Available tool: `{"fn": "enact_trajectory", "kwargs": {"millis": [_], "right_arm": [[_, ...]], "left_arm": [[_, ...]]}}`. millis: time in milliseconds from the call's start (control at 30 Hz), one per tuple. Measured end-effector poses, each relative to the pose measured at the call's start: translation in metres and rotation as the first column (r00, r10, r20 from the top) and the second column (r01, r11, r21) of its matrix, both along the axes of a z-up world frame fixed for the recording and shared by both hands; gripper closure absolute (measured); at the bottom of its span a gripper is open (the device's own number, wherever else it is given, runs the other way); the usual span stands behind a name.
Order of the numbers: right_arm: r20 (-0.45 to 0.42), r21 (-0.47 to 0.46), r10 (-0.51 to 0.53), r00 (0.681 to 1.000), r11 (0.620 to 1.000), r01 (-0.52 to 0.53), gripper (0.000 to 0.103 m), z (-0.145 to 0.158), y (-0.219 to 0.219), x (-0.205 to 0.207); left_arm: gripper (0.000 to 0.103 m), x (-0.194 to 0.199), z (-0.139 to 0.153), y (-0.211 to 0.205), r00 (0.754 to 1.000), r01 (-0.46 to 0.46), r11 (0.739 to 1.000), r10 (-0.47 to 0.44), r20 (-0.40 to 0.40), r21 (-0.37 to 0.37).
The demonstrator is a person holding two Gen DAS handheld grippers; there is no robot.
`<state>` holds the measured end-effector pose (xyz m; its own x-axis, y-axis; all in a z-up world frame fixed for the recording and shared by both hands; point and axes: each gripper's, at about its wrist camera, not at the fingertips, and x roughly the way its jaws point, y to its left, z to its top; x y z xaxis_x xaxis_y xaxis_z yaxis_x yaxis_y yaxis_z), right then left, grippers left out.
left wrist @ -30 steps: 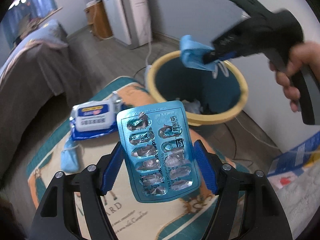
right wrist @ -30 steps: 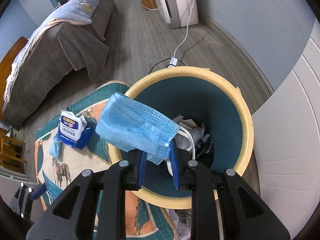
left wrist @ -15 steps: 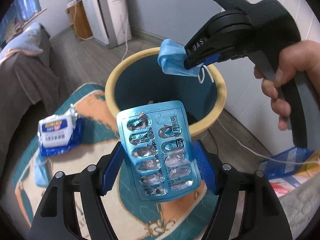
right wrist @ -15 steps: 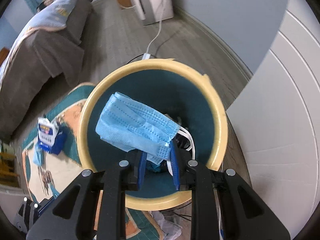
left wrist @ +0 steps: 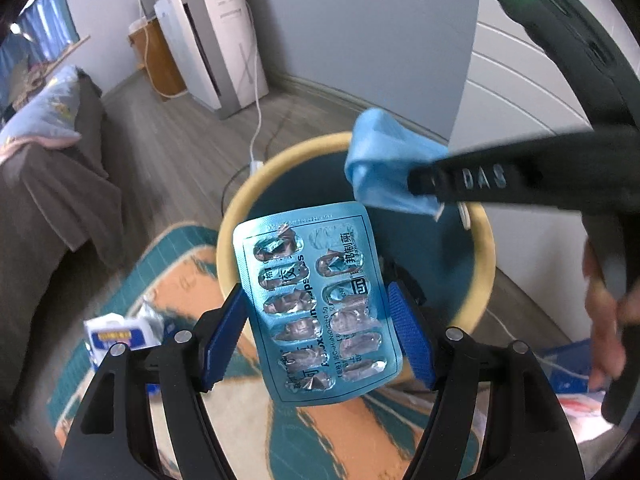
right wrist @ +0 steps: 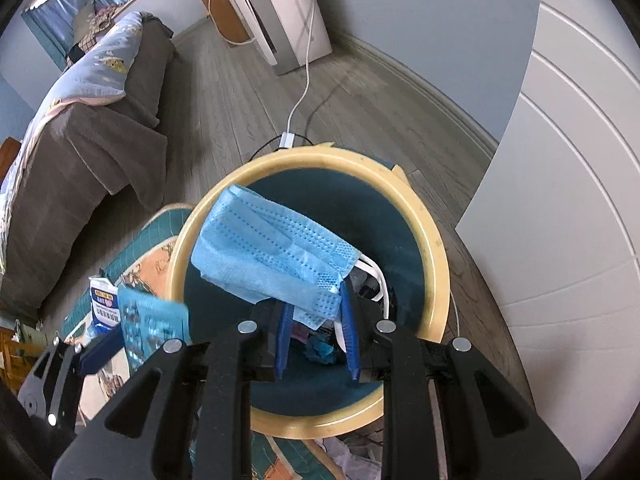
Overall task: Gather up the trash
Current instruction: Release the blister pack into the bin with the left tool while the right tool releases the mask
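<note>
Right gripper (right wrist: 314,320): clenched on mask (right wrist: 272,256), hanging over bin (right wrist: 434,240) mouth, inside its rim. Left gripper (left wrist: 316,332): grasping blister pack (left wrist: 316,300) at bin's near rim. Wipes pack (left wrist: 116,334) on rug (left wrist: 248,420), left of bin.

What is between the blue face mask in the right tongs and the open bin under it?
Nothing visible. The right tongs hold the face mask directly over the mouth of the bin, which has no lid. The blister pack in the left tongs is off to the side, at the rim.
</note>
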<state>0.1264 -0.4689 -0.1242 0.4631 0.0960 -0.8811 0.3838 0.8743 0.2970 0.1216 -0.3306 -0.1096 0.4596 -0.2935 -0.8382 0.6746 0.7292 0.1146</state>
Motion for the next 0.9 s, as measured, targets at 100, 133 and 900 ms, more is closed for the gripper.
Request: {"fn": "enact_trajectory", "kwargs": {"millis": [100, 133, 900], "right_arm": [[0.033, 0.001, 0.003, 0.999, 1.000, -0.003, 0.080, 0.005, 0.001, 0.002], [0.042, -0.005, 0.013, 0.999, 1.000, -0.013, 0.080, 0.007, 0.003, 0.003], [0.048, -0.067, 0.122, 0.991, 0.991, -0.119, 0.006, 0.039, 0.078, 0.017]], "left_arm": [[0.029, 0.003, 0.005, -0.001, 0.999, 0.000, 1.000, 0.000, 0.040, -0.012], [0.028, 0.004, 0.006, 0.000, 0.998, -0.007, 1.000, 0.008, 0.056, -0.014], [0.006, -0.008, 0.059, 0.134, 0.964, -0.252, 0.964, 0.257, 0.061, -0.079]]}}
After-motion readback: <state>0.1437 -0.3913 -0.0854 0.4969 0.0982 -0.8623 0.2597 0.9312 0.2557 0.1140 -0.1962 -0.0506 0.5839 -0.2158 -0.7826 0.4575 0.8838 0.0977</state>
